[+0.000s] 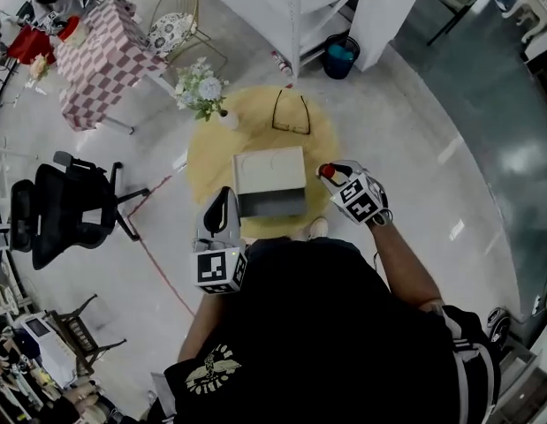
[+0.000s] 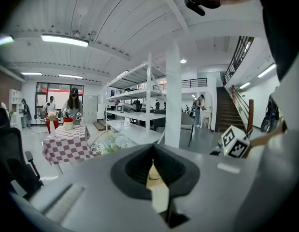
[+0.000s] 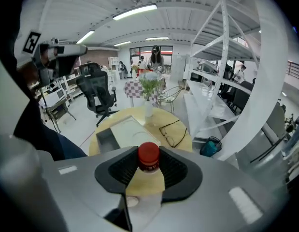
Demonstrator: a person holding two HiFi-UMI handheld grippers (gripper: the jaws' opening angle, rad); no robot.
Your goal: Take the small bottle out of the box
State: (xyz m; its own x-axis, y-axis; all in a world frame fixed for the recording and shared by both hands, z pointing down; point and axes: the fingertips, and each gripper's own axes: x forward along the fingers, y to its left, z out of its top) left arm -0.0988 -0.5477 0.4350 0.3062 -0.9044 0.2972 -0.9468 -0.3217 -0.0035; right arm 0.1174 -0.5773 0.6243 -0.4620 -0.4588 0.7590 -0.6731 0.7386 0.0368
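A round yellow table (image 1: pixel 211 157) bears a white box (image 1: pixel 269 170), its grey drawer (image 1: pixel 271 204) open. The right gripper (image 1: pixel 335 176) clamps the red-capped bottle (image 3: pixel 149 154) just beside the box. The left gripper (image 2: pixel 153 148) is clenched.

Between the ribbed, matt black fingers (image 3: pixel 118 170) of the right gripper (image 3: pixel 148 164): small bottle (image 3: pixel 148 156), cap in glossy red plastic, smooth. Shells of right gripper and left gripper (image 2: pixel 154 173) in smooth matt grey plastic. Beyond the right fingertips: box (image 3: pixel 127 132) with smooth matt white lid; table (image 1: pixel 211 162) in matt yellow, wood-look finish; glasses (image 3: pixel 172 132) with thin dark frame. Far beyond the left fingers (image 2: pixel 135 170): checked cloth (image 2: pixel 67 146). Floor (image 1: pixel 414 140) polished, glossy, reflects light.
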